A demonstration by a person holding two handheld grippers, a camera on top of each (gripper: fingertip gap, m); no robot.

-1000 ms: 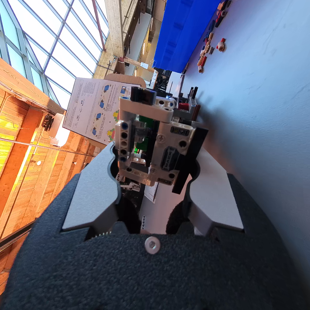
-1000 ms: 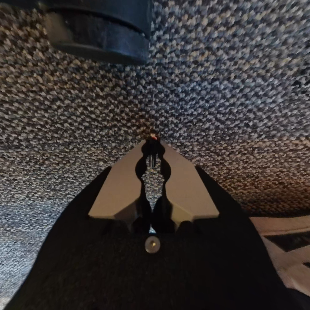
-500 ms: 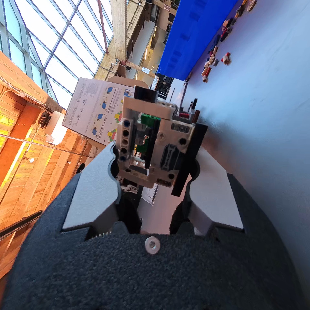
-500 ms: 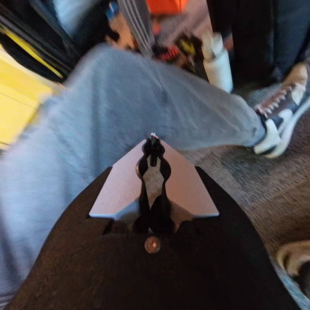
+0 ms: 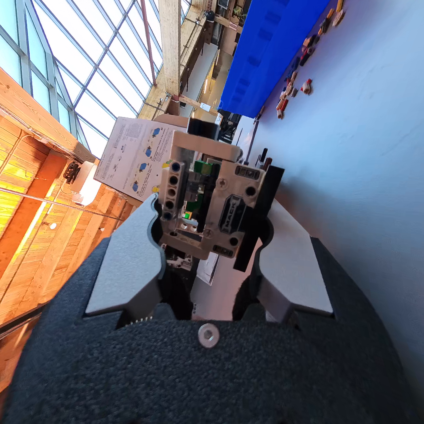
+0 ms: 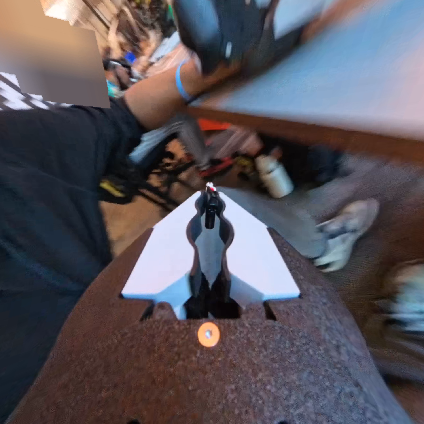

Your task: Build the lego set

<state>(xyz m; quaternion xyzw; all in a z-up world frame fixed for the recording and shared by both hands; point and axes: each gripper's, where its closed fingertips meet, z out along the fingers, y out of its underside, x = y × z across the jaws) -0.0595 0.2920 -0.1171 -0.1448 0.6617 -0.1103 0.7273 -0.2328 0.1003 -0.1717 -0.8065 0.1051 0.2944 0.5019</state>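
In the left wrist view my left gripper is shut on a partly built lego model. The model is a white frame of beams with holes, a white panel, a black strip on its right side and green parts inside. It is held in the air beside the pale table top. In the right wrist view my right gripper is shut on a small black lego pin with a red and white tip. It is below the table edge, over the floor. This view is blurred.
A blue bin and several loose lego pieces lie on the far part of the table. An instruction sheet stands behind the model. Under the table are a person's arm, a shoe and a white bottle.
The right gripper has swung up from facing the carpet to facing the table's underside and edge, still holding the pin. The left gripper has shifted slightly with the model.
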